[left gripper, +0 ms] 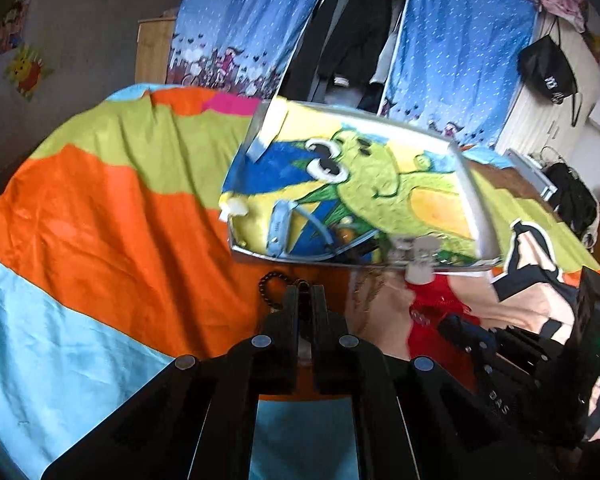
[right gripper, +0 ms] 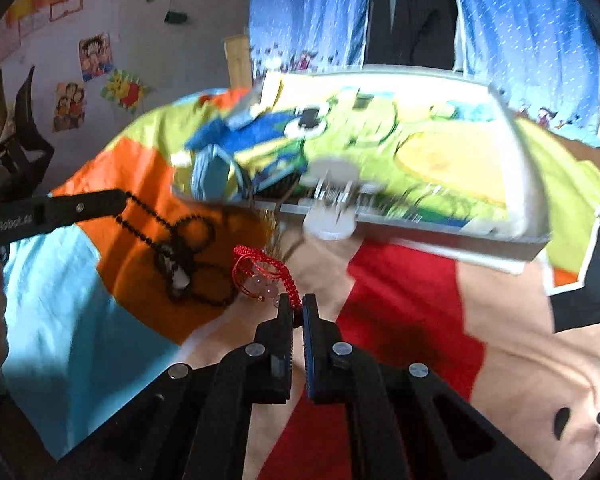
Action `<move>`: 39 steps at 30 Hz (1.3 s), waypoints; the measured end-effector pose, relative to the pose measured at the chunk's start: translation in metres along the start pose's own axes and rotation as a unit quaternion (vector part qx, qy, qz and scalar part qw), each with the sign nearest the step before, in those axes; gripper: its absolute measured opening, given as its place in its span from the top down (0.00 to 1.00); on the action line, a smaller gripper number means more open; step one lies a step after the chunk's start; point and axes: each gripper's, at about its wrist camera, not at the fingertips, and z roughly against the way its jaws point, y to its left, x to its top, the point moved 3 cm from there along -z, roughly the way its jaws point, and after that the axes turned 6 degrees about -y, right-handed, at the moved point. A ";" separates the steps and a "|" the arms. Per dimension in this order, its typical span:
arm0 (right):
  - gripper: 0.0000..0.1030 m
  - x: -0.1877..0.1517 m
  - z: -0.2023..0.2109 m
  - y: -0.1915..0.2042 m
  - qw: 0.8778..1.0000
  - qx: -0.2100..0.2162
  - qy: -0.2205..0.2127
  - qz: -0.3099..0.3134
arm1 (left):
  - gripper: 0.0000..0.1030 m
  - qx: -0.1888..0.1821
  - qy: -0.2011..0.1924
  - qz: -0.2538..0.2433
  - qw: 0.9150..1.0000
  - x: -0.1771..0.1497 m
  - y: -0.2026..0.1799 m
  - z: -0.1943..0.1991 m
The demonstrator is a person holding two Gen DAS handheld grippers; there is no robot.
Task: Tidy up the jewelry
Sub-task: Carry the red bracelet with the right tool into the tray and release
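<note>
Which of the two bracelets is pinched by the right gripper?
The red braided cord bracelet, pinched by the right gripper; the black beaded strand hangs from the left gripper.

A tray is set on the bedspread, behind both grippers. In the tray's near left corner a watch is laid. A bead necklace is spread on the bedspread before the tray, left of a cord bracelet. Curtains are hung behind the bed.
</note>
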 end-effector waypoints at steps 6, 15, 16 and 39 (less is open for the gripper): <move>0.95 0.015 0.022 -0.001 0.999 -0.003 -0.048 -0.002 | 0.97 -0.002 -0.016 -0.017 1.000 0.006 -0.016 0.032; 0.95 0.030 0.046 -0.008 0.995 0.004 -0.098 -0.017 | 0.97 0.001 -0.059 -0.044 0.997 0.036 -0.053 0.070; 0.95 0.032 0.049 -0.010 0.994 0.004 -0.105 -0.021 | 0.97 0.002 -0.065 -0.050 0.997 0.040 -0.057 0.073; 0.95 0.065 0.002 -0.102 0.982 -0.032 -0.159 -0.092 | 0.97 -0.034 -0.091 -0.038 0.995 0.116 -0.090 -0.061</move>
